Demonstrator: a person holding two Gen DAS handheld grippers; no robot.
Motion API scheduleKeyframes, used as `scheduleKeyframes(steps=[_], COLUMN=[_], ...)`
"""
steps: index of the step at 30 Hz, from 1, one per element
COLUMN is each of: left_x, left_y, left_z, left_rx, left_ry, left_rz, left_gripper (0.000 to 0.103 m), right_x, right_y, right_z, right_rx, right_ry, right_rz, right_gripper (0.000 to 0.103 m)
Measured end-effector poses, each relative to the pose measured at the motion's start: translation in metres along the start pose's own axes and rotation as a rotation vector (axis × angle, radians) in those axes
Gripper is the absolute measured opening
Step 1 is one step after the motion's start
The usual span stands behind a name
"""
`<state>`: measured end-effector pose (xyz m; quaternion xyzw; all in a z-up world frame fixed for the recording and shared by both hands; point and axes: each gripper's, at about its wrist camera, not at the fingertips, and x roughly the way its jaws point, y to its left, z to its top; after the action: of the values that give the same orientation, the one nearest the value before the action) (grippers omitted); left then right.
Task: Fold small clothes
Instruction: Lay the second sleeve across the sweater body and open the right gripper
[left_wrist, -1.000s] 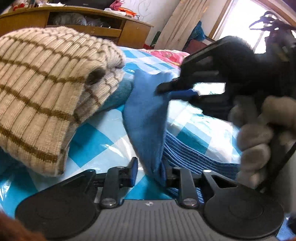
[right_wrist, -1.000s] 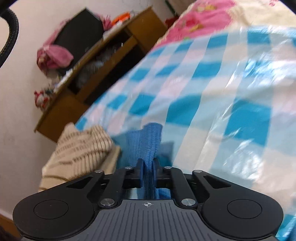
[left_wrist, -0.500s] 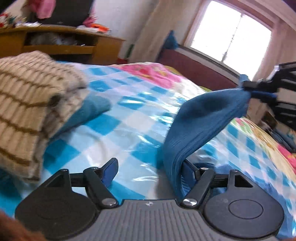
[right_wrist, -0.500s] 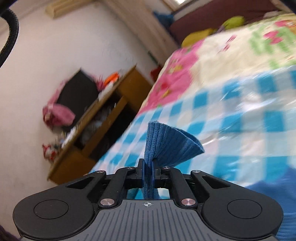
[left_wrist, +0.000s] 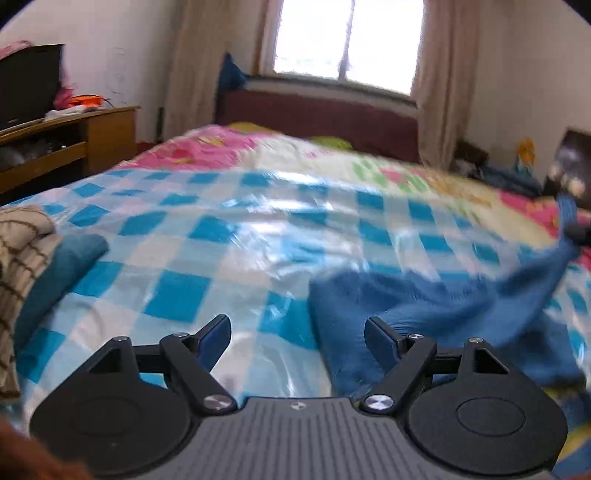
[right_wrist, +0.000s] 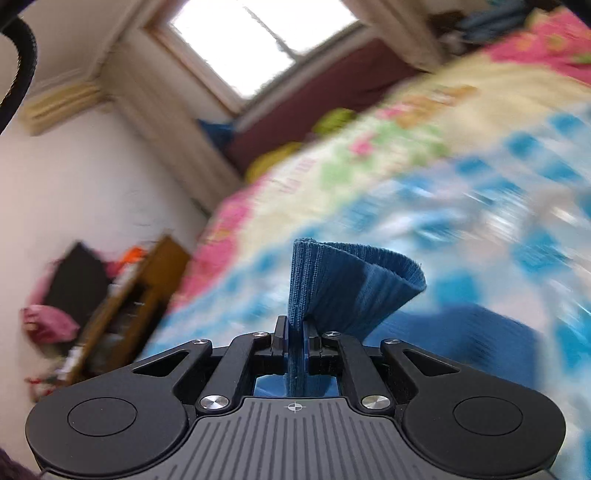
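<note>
While one ribbed corner stayed pinched, the blue knit garment (left_wrist: 424, 306) trailed across the bed's checkered plastic sheet (left_wrist: 221, 236). Right gripper (right_wrist: 294, 328): clamped on that corner, cloth fanning above its fingers. Left gripper (left_wrist: 297, 332): jaws just spread wide, nothing between them. Striped beige knit (left_wrist: 18, 251) and teal cloth (left_wrist: 62, 266): left edge.
</note>
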<state>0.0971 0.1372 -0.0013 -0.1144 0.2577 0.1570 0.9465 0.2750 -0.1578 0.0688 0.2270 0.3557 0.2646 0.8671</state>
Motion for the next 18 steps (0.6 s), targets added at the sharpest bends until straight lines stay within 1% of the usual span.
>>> scheduleKeyframes(steps=[2,4,5,6,8,10,12,14,16,18], left_x=[0.005,0.009,0.009,0.009,0.008,0.010,0.013,0.016,0.020,0.023], left_y=[-0.006,-0.010,-0.013,-0.016,-0.023,-0.026,-0.030,-0.033,-0.034,-0.035], left_z=[-0.005,-0.009,-0.010,-0.012,-0.013,-0.014,-0.014,-0.014,-0.011,-0.007], left_rx=[0.033,0.062,0.074,0.085,0.107,0.121,0.127,0.129,0.129,0.124], left_ry=[0.040,0.071,0.082,0.089,0.100,0.114,0.128,0.140,0.149,0.152], left_rz=[0.002,0.009,0.009,0.009,0.010,0.009,0.002,-0.004,-0.008,-0.009], left_gripper=[0.083,0.083,0.083,0.083,0.083,0.083,0.083,0.083,0.083,0.083], right_x=[0.002,0.008,0.010,0.011,0.011,0.011,0.008,0.008,0.012,0.014], right_y=[-0.029,-0.054,-0.061,-0.068,-0.082,-0.091,-0.096,-0.100,-0.106,-0.107], right_z=[-0.022,-0.040,-0.047,-0.053,-0.059,-0.058,-0.054,-0.050,-0.046,-0.044], right_rx=[0.016,0.047,0.068,0.093,0.145,0.196,0.212,0.226,0.262,0.288], right_ry=[0.051,0.109,0.128,0.138,0.139,0.127,0.111,0.098,0.106,0.116], right_rz=[-0.078,-0.127,-0.134,-0.135,-0.118,-0.088,-0.086,-0.088,-0.092,-0.100], right_gripper=[0.008,0.009,0.010,0.013,0.013,0.014,0.021,0.024,0.023,0.017])
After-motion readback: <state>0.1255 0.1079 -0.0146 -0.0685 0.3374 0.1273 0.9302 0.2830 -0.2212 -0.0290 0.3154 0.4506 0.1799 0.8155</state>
